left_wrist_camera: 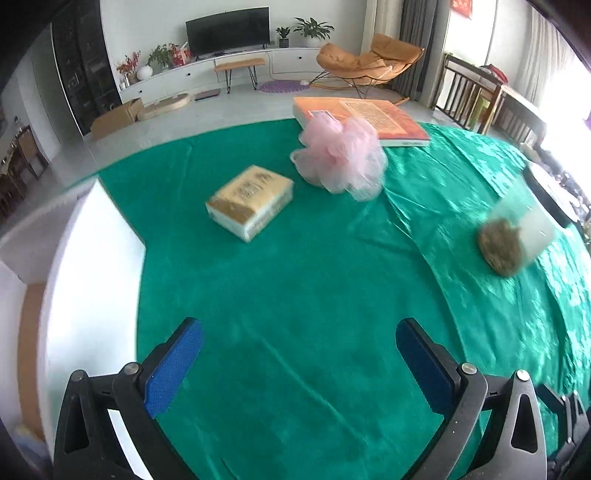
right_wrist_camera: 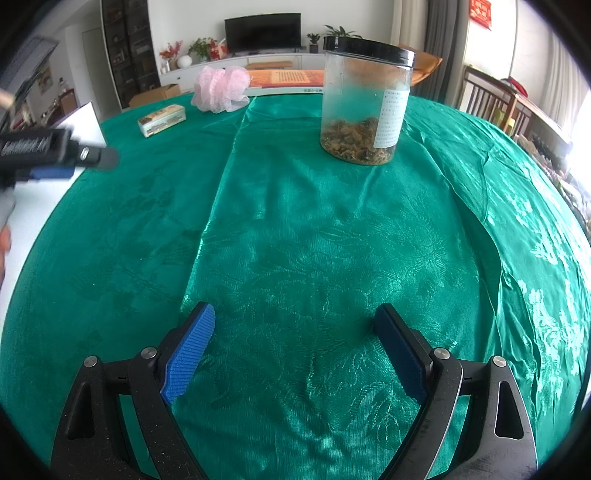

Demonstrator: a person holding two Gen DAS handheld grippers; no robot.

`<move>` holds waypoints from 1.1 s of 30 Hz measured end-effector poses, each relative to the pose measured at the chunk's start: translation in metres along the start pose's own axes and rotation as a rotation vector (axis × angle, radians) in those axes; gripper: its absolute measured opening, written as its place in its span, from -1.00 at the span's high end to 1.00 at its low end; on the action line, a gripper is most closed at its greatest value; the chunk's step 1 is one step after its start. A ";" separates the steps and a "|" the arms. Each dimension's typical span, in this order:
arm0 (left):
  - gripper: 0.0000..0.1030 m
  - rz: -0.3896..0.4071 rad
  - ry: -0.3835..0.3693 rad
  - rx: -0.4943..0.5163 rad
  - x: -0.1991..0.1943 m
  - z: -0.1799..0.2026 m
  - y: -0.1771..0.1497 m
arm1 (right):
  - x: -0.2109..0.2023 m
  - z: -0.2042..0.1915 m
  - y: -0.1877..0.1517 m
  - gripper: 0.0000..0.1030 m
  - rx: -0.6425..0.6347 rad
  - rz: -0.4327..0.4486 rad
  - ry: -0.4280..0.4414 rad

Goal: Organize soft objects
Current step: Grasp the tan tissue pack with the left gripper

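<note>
Barely started, by the looks. Both grippers, left gripper (left_wrist_camera: 299, 365) and right gripper (right_wrist_camera: 295, 350), hovering with jaws wide open, empty. Pink mesh pouf (left_wrist_camera: 341, 157) upper middle, tissue pack (left_wrist_camera: 249, 202) just left, both untouched on the green surface (left_wrist_camera: 295, 288).

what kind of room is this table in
Most likely a home living and dining room: a black flat-screen television on a long white low cabinet, an orange lounge chair, and dark wooden dining chairs beside the green-clothed table.
</note>
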State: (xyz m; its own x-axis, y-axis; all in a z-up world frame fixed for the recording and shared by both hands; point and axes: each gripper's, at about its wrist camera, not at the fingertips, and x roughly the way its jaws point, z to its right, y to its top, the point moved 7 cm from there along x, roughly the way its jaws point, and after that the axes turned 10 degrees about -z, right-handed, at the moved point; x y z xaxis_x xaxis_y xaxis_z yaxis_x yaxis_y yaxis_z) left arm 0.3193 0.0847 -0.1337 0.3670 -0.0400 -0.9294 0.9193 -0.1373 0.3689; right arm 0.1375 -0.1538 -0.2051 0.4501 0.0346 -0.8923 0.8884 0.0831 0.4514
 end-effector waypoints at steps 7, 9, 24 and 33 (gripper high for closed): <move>-1.00 -0.049 0.109 0.090 0.057 -0.022 0.069 | 0.000 0.000 0.000 -0.75 0.000 0.003 0.000; -1.00 -0.058 0.122 0.059 0.073 -0.029 0.081 | 0.000 0.000 0.000 -0.77 0.000 0.003 0.002; -0.41 0.017 -0.010 -0.126 0.045 -0.024 0.002 | 0.001 -0.001 0.002 -0.80 0.002 0.005 0.001; -0.50 0.004 -0.067 -0.140 -0.017 0.007 -0.158 | 0.001 -0.001 0.002 -0.80 0.001 0.007 0.001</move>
State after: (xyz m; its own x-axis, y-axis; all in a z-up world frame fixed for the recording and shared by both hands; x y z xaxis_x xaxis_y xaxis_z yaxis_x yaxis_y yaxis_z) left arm 0.1667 0.1004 -0.1763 0.3644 -0.1068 -0.9251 0.9305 0.0019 0.3663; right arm 0.1394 -0.1527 -0.2054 0.4561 0.0366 -0.8892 0.8854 0.0815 0.4576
